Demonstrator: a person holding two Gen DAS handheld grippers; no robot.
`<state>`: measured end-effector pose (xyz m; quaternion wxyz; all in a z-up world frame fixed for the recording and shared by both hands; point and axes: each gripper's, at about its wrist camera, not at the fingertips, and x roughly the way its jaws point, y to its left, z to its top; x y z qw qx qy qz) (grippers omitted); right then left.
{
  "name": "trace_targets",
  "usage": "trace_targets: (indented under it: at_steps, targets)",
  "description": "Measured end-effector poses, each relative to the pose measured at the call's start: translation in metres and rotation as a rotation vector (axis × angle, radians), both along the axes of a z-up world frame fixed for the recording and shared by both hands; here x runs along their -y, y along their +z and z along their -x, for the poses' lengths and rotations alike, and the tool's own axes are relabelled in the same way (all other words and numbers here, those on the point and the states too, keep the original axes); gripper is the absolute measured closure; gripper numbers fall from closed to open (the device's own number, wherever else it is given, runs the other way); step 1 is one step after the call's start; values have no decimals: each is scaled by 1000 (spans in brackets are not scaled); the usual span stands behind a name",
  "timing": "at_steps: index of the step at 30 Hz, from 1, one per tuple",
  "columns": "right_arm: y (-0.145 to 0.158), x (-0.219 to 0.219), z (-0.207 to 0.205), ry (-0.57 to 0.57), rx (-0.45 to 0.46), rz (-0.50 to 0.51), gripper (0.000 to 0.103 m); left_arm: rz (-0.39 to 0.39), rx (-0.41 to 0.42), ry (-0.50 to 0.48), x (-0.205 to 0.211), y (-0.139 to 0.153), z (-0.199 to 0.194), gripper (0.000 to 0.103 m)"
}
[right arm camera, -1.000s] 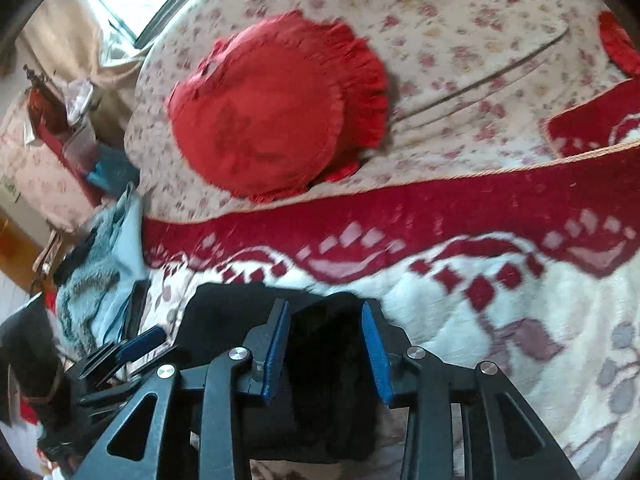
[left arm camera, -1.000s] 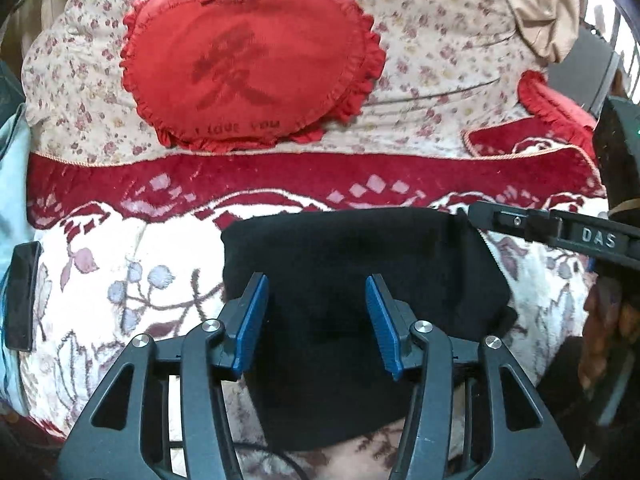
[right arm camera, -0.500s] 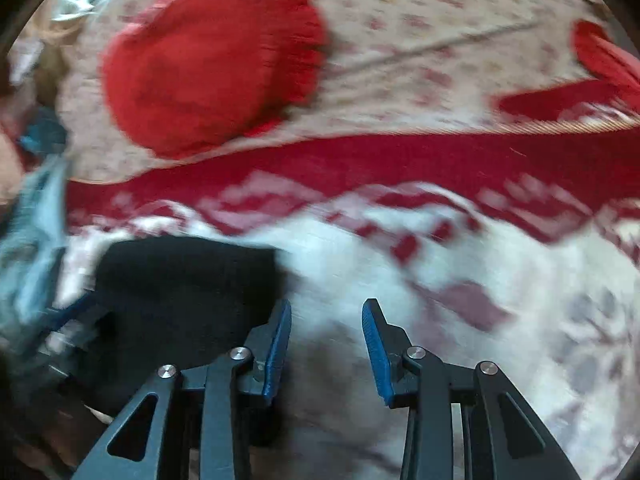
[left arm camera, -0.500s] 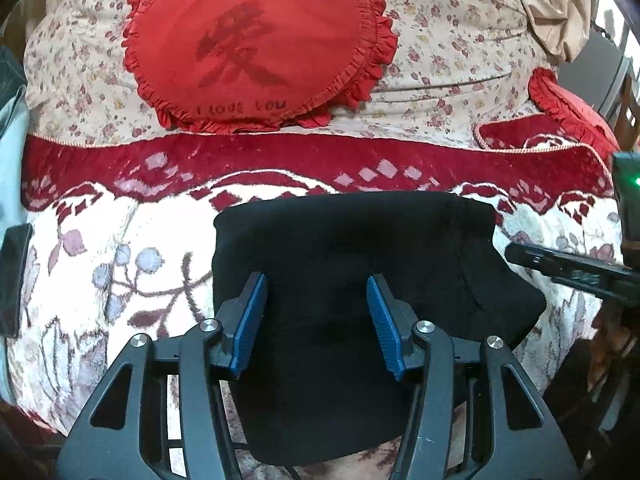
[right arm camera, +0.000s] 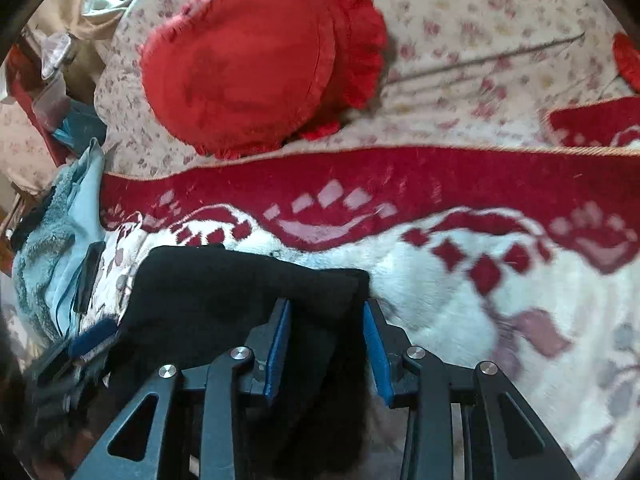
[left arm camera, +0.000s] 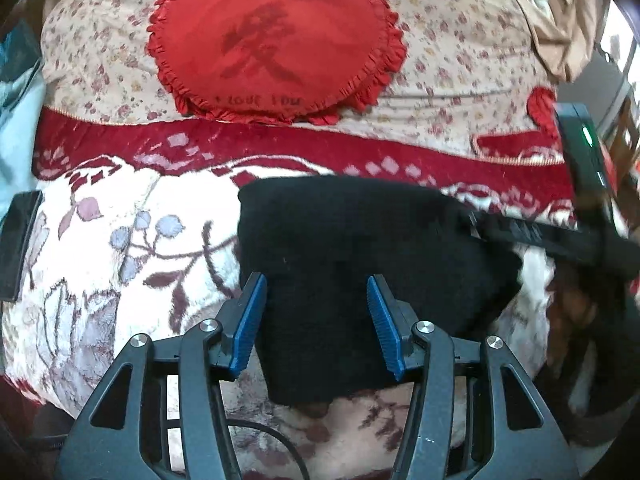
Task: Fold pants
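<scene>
A white plush blanket [left arm camera: 120,248] with a deep red border and purple flower sprigs covers the bed, and beyond its red band lies a cream floral quilt [left arm camera: 452,52]. On the quilt sits a red heart-shaped cushion [left arm camera: 276,40] with a frilled edge and a darker character printed on its face.

The black pants [left arm camera: 352,248] lie on the white part of the blanket, just this side of the red border. They are folded into a compact, thick, roughly rectangular bundle of soft, matte dark fabric. Its far edge runs fairly straight, its left edge is neat, and its right side bulges out in a rounded lobe. In the right wrist view the same pants [right arm camera: 224,292] show a fold line running across the top, and a strip of the cloth hangs down towards the camera.

The left gripper [left arm camera: 316,320] hovers over the near half of the bundle. Its blue pads stand well apart with black cloth showing between them, and neither pad presses on it.

The right gripper [right arm camera: 326,340] is at the bundle's right end. Its jaws are apart too; the right corner and hanging strip of the pants fill the gap between the pads, but whether the pads pinch the fabric cannot be told. From the left wrist view, the right gripper's finger [left arm camera: 520,232] reaches in over the right edge of the pants.

A dark phone-like slab [left arm camera: 18,240] lies flat at the blanket's left edge, well apart from the pants.
</scene>
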<state>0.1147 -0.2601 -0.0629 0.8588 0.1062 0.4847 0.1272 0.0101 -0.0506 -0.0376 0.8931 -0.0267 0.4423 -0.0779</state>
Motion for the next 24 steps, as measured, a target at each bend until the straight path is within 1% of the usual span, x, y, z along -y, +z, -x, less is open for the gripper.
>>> trace_targets:
  at_steps: [2, 4, 7, 11, 14, 17, 21, 24]
  targets:
    - [-4, -5, -9, -2, 17, 31, 67, -30, -2, -5, 7, -6, -3, 50]
    - [-6, -8, -21, 8, 14, 47, 67, -8, -6, 0, 9, -8, -7, 42]
    - [0, -6, -26, 24, -11, 43, 67, -5, -13, 2, 10, -9, -11, 41]
    - [27, -5, -6, 34, 27, 23, 67, 12, -19, 6, 5, -7, -8, 41]
    - [38, -20, 12, 101, 42, 64, 67, 17, -26, 15, 2, -7, -5, 41]
    - [30, -32, 38, 153, 19, 128, 67, 18, -28, 20, 0, -7, 0, 41]
    - [14, -24, 71, 139, -5, 136, 67, 15, -34, 20, 0, -10, 3, 39]
    - [-1, -19, 81, 144, -8, 134, 63, 9, -40, 22, 1, -12, 3, 38]
